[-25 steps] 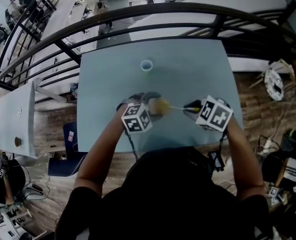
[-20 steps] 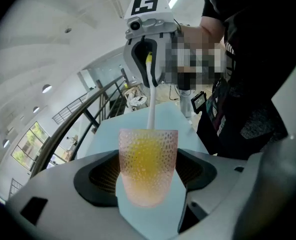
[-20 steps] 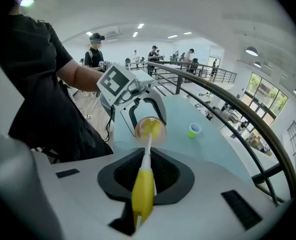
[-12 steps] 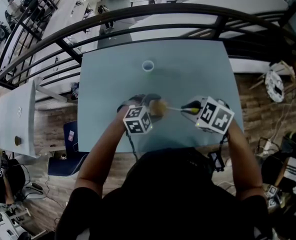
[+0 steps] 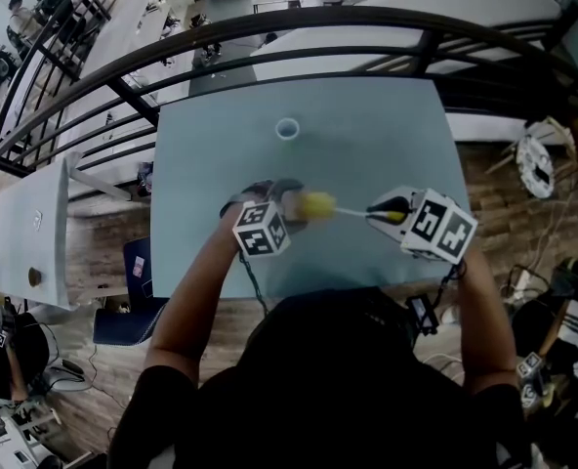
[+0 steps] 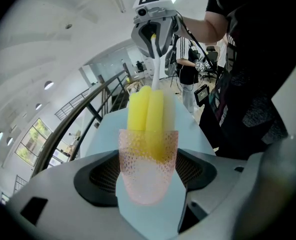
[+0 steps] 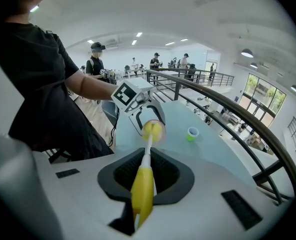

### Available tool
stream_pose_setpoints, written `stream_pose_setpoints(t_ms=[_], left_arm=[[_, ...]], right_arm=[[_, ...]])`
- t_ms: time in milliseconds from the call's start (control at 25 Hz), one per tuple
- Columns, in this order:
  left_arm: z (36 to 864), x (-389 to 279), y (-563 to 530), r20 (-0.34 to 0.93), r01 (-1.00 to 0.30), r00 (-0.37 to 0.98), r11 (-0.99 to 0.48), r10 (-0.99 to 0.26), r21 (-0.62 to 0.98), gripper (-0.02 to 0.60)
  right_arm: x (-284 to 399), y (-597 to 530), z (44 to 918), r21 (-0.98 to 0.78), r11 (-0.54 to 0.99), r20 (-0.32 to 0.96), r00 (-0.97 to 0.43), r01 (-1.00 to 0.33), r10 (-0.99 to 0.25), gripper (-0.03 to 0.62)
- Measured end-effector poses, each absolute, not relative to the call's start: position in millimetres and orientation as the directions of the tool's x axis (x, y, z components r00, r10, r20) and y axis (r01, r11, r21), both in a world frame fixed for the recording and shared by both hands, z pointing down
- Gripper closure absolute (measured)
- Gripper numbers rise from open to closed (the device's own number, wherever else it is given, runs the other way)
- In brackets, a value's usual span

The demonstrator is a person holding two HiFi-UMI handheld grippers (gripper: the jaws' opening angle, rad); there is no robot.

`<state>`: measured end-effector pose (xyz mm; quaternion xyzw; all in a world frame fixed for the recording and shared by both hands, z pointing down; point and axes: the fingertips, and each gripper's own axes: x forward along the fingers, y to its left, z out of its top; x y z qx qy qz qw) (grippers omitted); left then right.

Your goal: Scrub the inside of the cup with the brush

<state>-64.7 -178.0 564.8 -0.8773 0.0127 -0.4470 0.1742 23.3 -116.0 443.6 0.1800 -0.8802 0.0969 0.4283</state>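
A clear pink dotted cup [image 6: 147,169] lies on its side, with my left gripper [image 6: 148,184] shut on it. The same cup [image 5: 295,206] hangs above the table's front part in the head view, mouth to the right. The brush's yellow sponge head [image 6: 147,121] sits partly inside the cup's mouth, and much of it sticks out. Its white stem [image 5: 349,211] runs right to the yellow handle [image 7: 142,190], which my right gripper [image 7: 144,181] is shut on. The two grippers face each other, left gripper [image 5: 287,204] and right gripper [image 5: 384,210].
A small green cup [image 7: 192,133] stands alone on the light blue table [image 5: 387,125], at the far middle [image 5: 287,128]. A dark curved railing [image 5: 269,37] runs behind the table's far edge. People stand in the room beyond.
My right gripper has drawn to the right, and more of the yellow sponge now shows outside the cup. The left gripper shifted slightly left with the cup.
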Motion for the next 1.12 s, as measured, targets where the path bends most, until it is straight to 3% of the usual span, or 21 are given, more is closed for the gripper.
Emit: stream_pose_setpoints(t_ms=[1120], left_arm=[[552, -57, -168, 0.754, 0.140, 0.637, -0.937, -0.162, -0.320, 0.225]], right_arm=[[-4, -129, 466, -0.038, 0.919, 0.814, -0.546, -0.392, -0.199, 0.551]])
